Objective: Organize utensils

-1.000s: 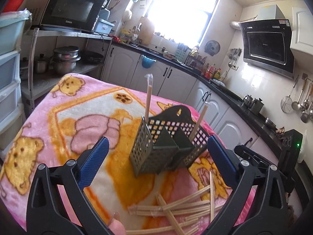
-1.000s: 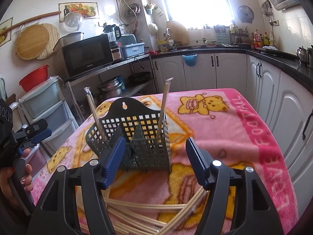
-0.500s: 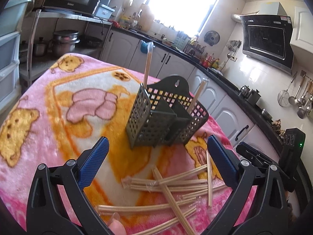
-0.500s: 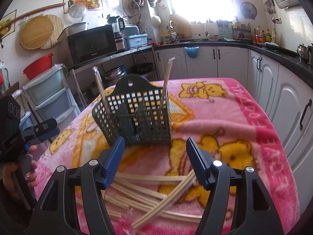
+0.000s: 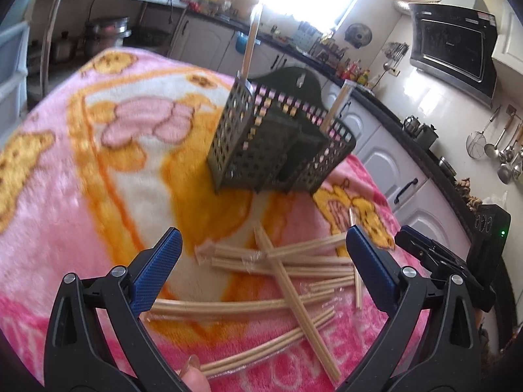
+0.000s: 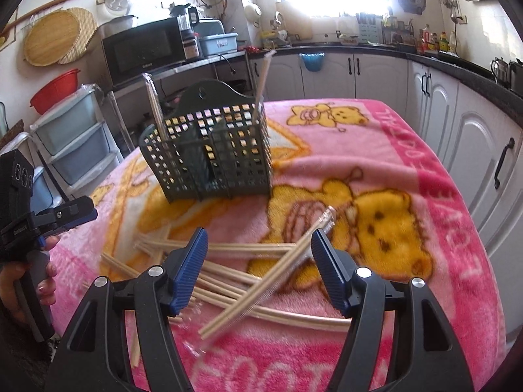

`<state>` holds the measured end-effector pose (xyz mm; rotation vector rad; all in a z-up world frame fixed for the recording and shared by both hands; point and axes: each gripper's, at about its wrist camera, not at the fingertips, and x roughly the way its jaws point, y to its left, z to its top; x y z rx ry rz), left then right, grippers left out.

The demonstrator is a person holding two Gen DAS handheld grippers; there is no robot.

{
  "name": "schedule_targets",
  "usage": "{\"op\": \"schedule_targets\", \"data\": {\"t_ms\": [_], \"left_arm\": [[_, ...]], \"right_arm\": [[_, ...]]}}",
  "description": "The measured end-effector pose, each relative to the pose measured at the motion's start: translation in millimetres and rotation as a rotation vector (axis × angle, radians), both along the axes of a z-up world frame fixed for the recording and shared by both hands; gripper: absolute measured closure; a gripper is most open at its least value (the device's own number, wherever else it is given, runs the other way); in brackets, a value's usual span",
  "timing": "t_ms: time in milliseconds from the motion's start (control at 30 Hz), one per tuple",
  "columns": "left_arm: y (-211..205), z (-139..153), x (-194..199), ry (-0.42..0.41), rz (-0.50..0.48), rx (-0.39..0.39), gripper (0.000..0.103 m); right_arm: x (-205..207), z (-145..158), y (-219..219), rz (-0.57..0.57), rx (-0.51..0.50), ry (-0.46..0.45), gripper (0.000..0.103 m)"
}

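Both grippers, L & R, fingers wide & empty, hang over loose wrapped chopsticks at 6 o'clock of caddy, prob. to pick one for sorting.

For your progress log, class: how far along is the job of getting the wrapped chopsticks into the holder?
Done: two wrapped chopstick pairs stand in the green utensil holder. In hand: nothing; the left gripper and right gripper are both open and empty above the loose pile of chopsticks. Left: that whole pile, lying crossed on the pink blanket.
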<state>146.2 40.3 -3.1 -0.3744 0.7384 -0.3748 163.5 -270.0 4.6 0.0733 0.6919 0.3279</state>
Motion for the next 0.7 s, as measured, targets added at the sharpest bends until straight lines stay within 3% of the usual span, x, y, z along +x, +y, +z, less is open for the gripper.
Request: {"op": "schedule_targets", "data": {"t_ms": [133,400,700], "left_arm": [[-5.3,-13.2,1.0,0.049,-0.02,-0.015,0.012],[-18.7,-37.9,3.3,0.141,-0.079,-0.052,0.037],[-20.6,-52.5,22.8,0.21,-0.076,-0.156,0.047]], "right_arm": [[2.1,-8.5,-6.4,-0.024,-0.001,0.022,0.04],[9.1,-19.1,-14.4,-0.045,-0.012,0.046,0.04],[31.0,-31.3,-23.5,-0.077,-0.015,0.108,0.04]]}}
